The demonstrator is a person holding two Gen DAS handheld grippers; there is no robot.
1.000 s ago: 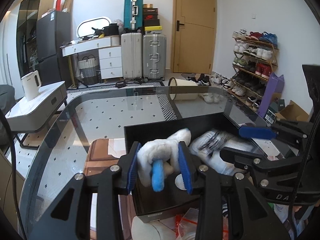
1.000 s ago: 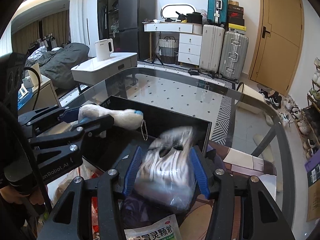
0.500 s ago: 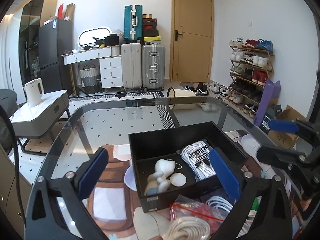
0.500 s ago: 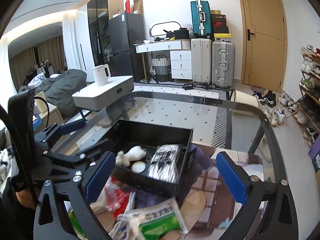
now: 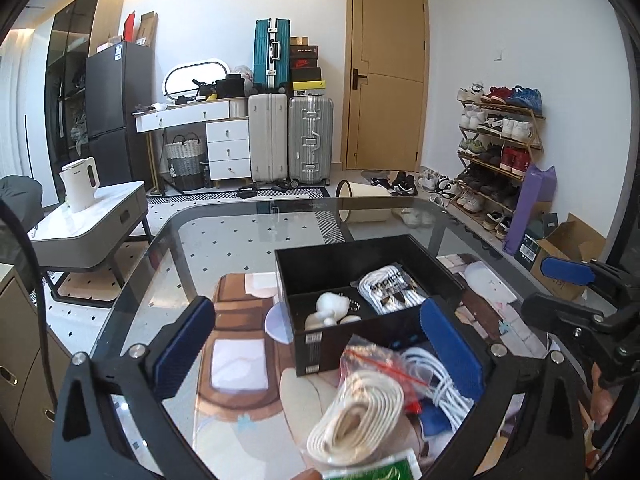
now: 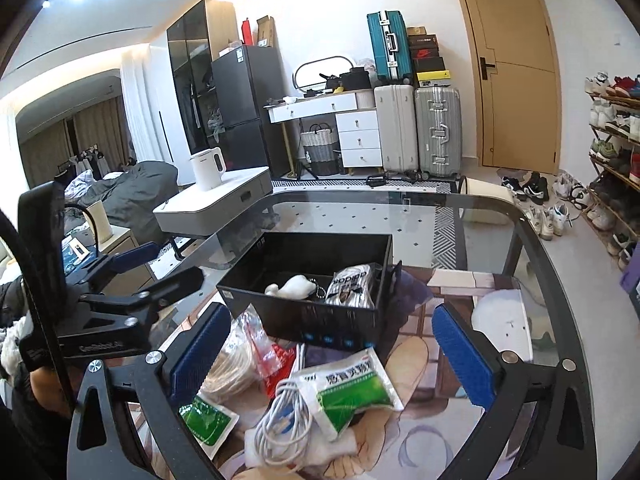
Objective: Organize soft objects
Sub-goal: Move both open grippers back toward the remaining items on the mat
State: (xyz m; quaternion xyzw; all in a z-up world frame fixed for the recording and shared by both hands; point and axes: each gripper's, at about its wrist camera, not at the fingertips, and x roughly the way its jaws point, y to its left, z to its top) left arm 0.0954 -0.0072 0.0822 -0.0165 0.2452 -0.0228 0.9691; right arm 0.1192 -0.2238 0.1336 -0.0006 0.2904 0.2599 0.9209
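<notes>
On the glass-topped table [image 6: 460,208], a black rectangular storage box [image 6: 304,322] holds a white plush toy on a bead chain [image 6: 294,286] to its left and a bagged bundle of white-and-black fabric [image 6: 354,284] to its right, both resting on the box floor. Nearer than the box, loose items lie heaped: a clear plastic bag of coiled cream rope [image 5: 360,412], a coiled white cable [image 6: 286,416], and green-and-white sachets [image 6: 352,386].

Left gripper [image 5: 316,344]: fingers spread wide, nothing between them, poised above the rope bag. Right gripper [image 6: 332,354]: likewise spread and empty, above the sachets and cable.

Assessment: two items are stowed; the next pickup appears to be pending. Recommended practice: select one item per gripper, descend with the pads straddling its bulk, and close on the body of the contents, not on loose film, which would likely slip. The cable overlaps a sachet, so lifting either may drag the other; take the topmost first. Place into the free floor area at the box's far side.
</notes>
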